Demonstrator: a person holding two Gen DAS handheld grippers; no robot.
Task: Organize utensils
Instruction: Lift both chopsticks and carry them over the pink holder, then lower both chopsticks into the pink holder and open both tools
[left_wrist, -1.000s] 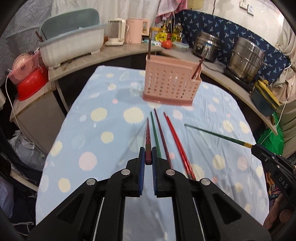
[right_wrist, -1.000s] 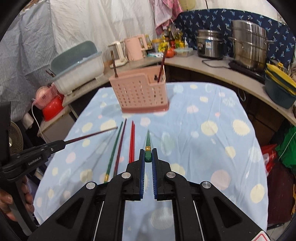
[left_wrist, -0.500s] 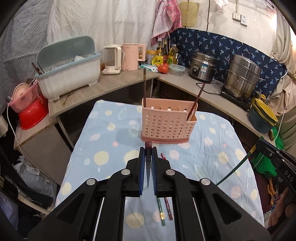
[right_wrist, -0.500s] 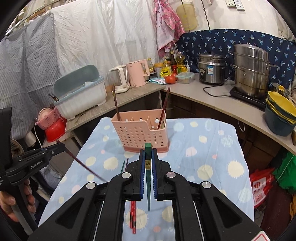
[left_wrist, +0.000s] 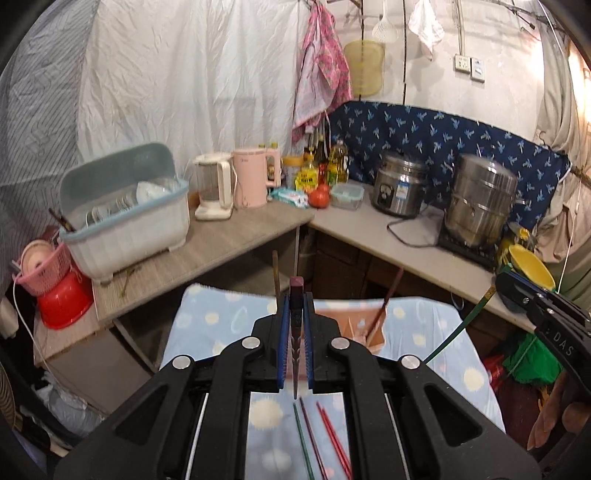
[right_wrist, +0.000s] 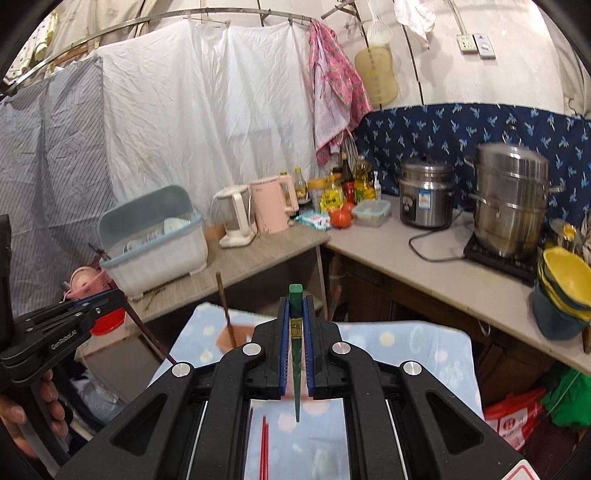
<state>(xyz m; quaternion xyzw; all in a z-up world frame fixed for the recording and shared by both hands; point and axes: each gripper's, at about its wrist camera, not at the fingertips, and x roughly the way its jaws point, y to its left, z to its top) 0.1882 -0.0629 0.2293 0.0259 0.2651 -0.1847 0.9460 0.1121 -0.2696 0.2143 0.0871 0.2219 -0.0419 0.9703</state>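
The left gripper (left_wrist: 294, 314) was clamped on a dark red chopstick (left_wrist: 295, 354), held upright above the spotted tablecloth (left_wrist: 207, 325). The right gripper (right_wrist: 295, 317) was clamped on a green chopstick (right_wrist: 296, 354), likewise upright. The pink utensil holder (left_wrist: 373, 328) stood just beyond, mostly hidden. Loose chopsticks (left_wrist: 325, 439) lay on the cloth below.

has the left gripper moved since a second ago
Yes. The left gripper has risen and tilted up: the pink slotted plastic utensil holder dropped from mid-view to behind its jaws.
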